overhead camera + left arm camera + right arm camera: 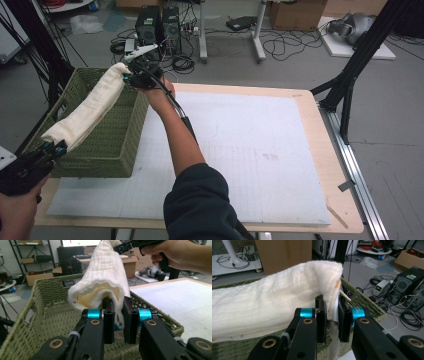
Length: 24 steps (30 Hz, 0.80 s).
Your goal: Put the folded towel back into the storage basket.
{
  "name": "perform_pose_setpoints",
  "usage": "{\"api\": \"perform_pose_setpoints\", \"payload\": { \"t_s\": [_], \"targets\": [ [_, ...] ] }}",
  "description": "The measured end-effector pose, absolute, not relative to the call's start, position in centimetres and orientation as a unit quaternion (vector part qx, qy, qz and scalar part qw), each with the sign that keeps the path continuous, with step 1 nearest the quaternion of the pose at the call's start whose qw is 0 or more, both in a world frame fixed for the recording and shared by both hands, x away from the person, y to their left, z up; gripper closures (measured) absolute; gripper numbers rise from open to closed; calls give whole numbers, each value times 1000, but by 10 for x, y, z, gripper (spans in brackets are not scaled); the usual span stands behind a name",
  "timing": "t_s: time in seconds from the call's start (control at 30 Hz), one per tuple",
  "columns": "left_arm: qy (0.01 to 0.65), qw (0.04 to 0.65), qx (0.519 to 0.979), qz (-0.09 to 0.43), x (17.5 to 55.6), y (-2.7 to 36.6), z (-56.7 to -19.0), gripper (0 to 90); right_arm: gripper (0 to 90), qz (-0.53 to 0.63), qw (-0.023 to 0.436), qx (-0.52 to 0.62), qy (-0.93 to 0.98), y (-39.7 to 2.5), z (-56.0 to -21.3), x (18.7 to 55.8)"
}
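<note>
L gripper (54, 148) & R gripper (131, 76) each clamp one end of the folded towel (90, 110), stretched taut betw. them above the basket (107, 150), prob. to lower it in flat.

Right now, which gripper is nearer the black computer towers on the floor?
Right. The right gripper holds the towel at the basket's far end, near the towers; the left gripper holds its near end.

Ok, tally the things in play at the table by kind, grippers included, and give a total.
Folded cream towel: 1
Green woven basket: 1
Grippers, each with jaws closed on one end of the towel: 2, left gripper and right gripper
Total: 4
</note>
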<state>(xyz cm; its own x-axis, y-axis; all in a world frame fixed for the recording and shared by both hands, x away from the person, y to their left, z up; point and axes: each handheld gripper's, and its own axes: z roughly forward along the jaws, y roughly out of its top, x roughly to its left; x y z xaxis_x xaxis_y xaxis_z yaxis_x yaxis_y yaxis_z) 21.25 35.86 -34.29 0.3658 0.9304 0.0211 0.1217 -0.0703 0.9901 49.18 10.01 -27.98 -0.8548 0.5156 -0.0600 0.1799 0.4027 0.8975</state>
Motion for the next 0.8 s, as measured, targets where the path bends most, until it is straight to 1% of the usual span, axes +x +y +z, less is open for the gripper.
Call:
{"api": "perform_pose_setpoints", "payload": {
  "t_s": [0.4, 0.7, 0.8],
  "targets": [
    [438, 523, 624, 381, 224, 371, -344, 812, 814, 497, 171, 222, 821, 122, -285, 503],
    [448, 515, 623, 382, 225, 377, -348, 811, 814, 491, 169, 224, 825, 130, -292, 505],
    [457, 510, 622, 380, 227, 380, -348, 792, 802, 488, 172, 221, 826, 133, -294, 505]
  ]
}}
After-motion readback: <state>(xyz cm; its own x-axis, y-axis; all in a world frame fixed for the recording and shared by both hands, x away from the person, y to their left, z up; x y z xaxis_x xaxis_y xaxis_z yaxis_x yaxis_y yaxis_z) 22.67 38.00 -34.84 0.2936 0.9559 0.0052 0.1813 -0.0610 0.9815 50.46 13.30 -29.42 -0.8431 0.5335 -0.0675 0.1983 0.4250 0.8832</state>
